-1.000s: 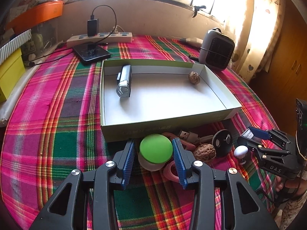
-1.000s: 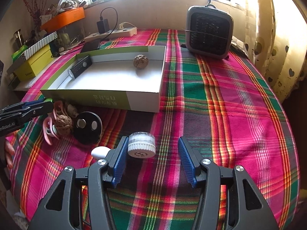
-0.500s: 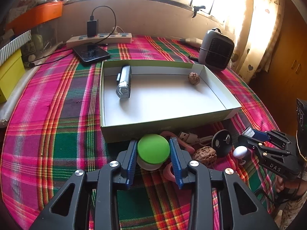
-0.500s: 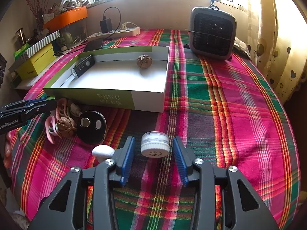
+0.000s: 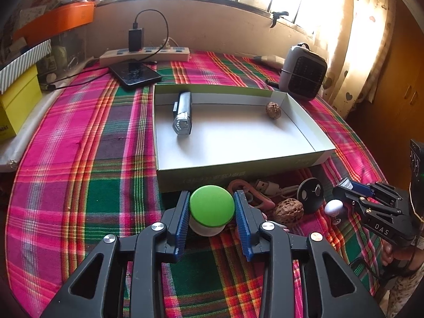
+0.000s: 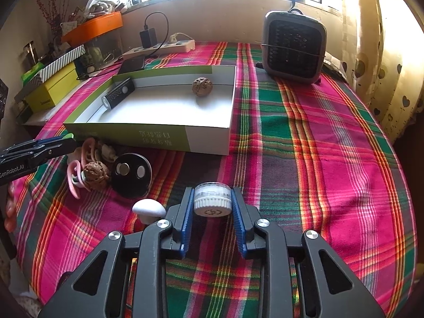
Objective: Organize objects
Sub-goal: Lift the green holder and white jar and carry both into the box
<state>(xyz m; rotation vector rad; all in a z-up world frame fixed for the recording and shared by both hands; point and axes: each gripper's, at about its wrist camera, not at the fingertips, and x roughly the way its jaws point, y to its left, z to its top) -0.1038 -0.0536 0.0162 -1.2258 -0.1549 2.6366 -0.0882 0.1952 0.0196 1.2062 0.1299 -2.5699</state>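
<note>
Jars are what both hands are on. The green-lidded jar (image 5: 212, 209) sits on the plaid cloth (image 5: 79, 159) just near of the box's front wall, and the left gripper (image 5: 212, 212) has its blue pads against the lid on either side, pinching it. Well to the right, the small white jar (image 6: 212, 198) lies on its side between the fingers of the right gripper (image 6: 212, 206), whose pads press on it from both sides.

Between the two jars lies a loose heap: a pink ring (image 5: 251, 193), a cable plug (image 5: 265, 185), a walnut (image 5: 288, 209), a black disc (image 5: 310, 194) and a white knob (image 6: 148, 209) just left of the right gripper. Beyond them the shallow box (image 5: 304, 159) holds a flashlight (image 5: 182, 116) at its far left and a second walnut (image 5: 273, 110) at its far right; most of its floor is bare. A heater (image 6: 292, 47) stands farther off to the right.

Judging by this, the step in hand is the grasp, done on both sides with nothing lifted yet. Next each jar must rise clear of the box's near wall, go over it, and come down on a bare patch of floor away from the flashlight and the walnut.
</note>
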